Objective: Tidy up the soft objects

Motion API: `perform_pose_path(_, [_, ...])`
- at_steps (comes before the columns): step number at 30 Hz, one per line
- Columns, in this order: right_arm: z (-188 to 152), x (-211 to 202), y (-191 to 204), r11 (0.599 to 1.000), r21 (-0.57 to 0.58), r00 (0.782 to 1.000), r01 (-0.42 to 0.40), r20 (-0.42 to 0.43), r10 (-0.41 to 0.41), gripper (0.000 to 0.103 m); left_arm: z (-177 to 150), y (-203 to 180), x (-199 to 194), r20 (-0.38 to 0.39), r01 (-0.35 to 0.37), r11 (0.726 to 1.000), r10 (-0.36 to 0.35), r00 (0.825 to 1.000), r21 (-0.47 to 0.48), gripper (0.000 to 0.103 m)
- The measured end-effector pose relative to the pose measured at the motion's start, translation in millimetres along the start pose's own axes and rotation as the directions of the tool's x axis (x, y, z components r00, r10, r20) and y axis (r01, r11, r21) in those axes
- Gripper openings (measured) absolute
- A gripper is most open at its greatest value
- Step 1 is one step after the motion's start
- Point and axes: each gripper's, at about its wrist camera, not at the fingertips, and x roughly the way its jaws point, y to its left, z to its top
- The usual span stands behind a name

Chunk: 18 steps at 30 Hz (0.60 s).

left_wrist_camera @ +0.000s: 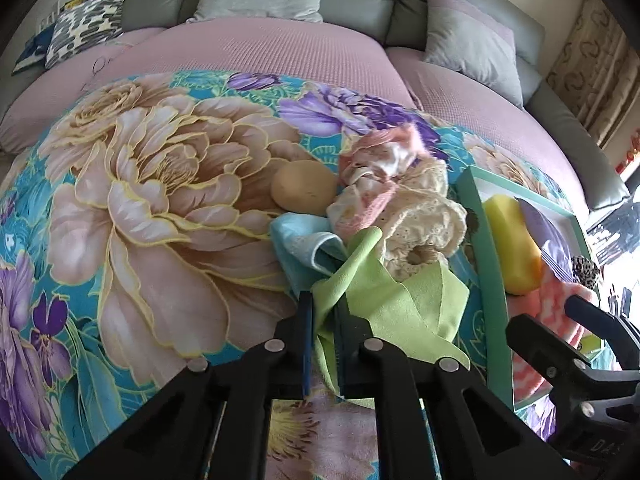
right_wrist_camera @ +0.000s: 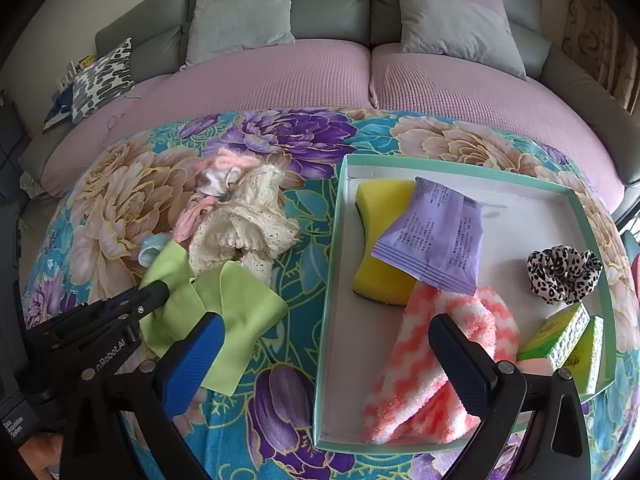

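Note:
My left gripper (left_wrist_camera: 324,304) is shut on a fold of the lime green cloth (left_wrist_camera: 392,304), which lies on the flowered blanket at the near edge of a pile. Behind it lie a cream lace cloth (left_wrist_camera: 424,216), a light blue cloth (left_wrist_camera: 300,240), pink and white socks (left_wrist_camera: 380,160) and a tan round lump (left_wrist_camera: 302,190). In the right wrist view the left gripper (right_wrist_camera: 156,292) pinches the green cloth (right_wrist_camera: 224,308). My right gripper (right_wrist_camera: 326,328) is open with nothing between its fingers, straddling the left wall of the teal-rimmed tray (right_wrist_camera: 516,224).
The tray holds a yellow sponge (right_wrist_camera: 380,240), a purple packet (right_wrist_camera: 432,232), a pink-and-white fuzzy sock (right_wrist_camera: 420,360), a leopard scrunchie (right_wrist_camera: 564,272) and a green box (right_wrist_camera: 568,340). Behind the blanket is a pink-covered sofa seat with grey cushions (right_wrist_camera: 244,12).

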Motion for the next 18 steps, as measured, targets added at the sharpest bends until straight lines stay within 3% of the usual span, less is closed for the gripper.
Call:
perform_pose_path(5, [1, -1, -3, 1.0, 0.014, 1.0, 0.002, 0.004, -0.002, 0.103, 3, -4, -22, 0.053, 0.043, 0.998, -0.045, 0.998, 0.035, 0.006])
perform_pose_path(10, [2, -8, -8, 0.999, 0.033, 1.0, -0.001, 0.029, 0.0, 0.103, 8, -5, -58, 0.158, 0.09, 0.995, -0.097, 0.983, 0.053, 0.005])
perform_pose_path(18, [3, -11, 5, 0.999, -0.017, 0.998, -0.028, 0.061, 0.029, 0.103, 12, 27, -115, 0.333, 0.056, 0.997, -0.036, 0.942, -0.053, 0.005])
